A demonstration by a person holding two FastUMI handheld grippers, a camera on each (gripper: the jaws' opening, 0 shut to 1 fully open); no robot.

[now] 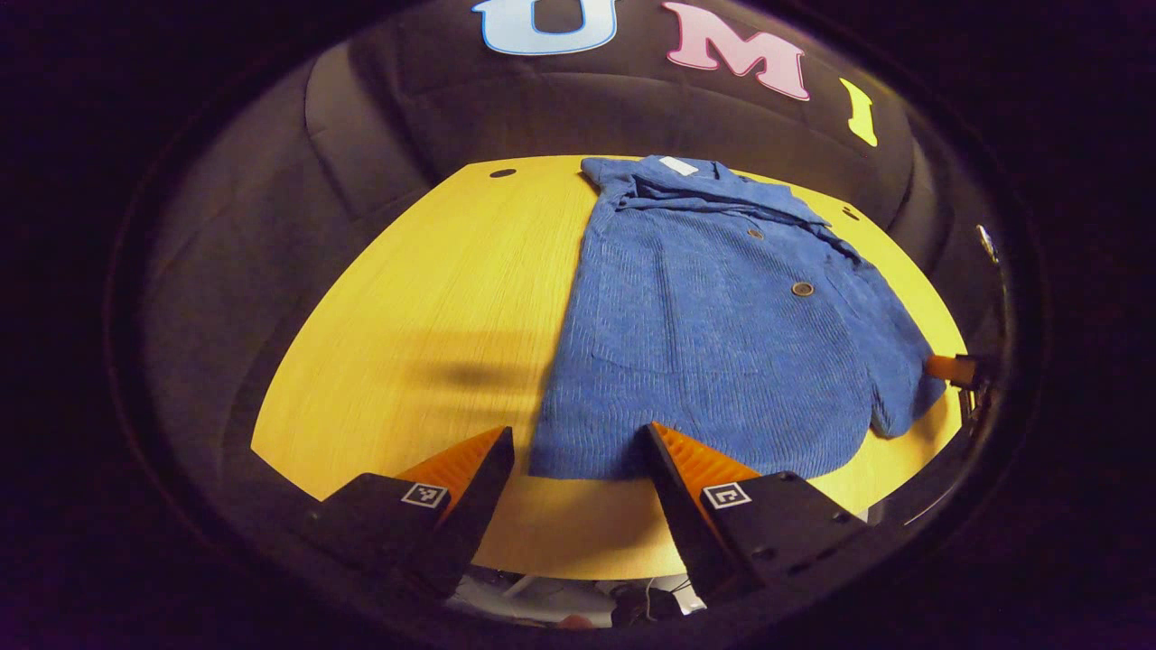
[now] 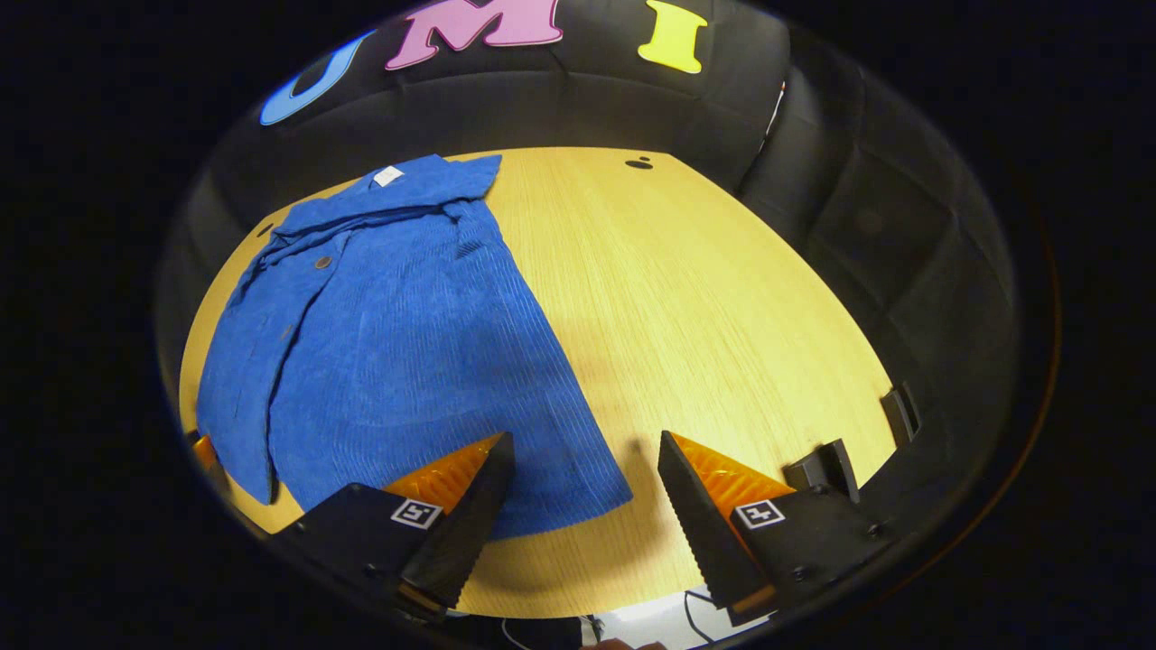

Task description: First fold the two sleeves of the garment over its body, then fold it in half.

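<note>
We see the blue shirt (image 1: 722, 334) flat on the counter (image 1: 433, 298), sleeves already lying over its body, so we judge the halving fold is in hand. Both left tongs (image 1: 578, 451) and right tongs (image 2: 582, 465) gape wide (holding nothing) at the shirt's near hem; next, each should pinch a hem corner.

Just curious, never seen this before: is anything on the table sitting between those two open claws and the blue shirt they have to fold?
Nothing visible does. The blue shirt lies flat on the wooden table, its hem right before the left gripper and right gripper.
</note>
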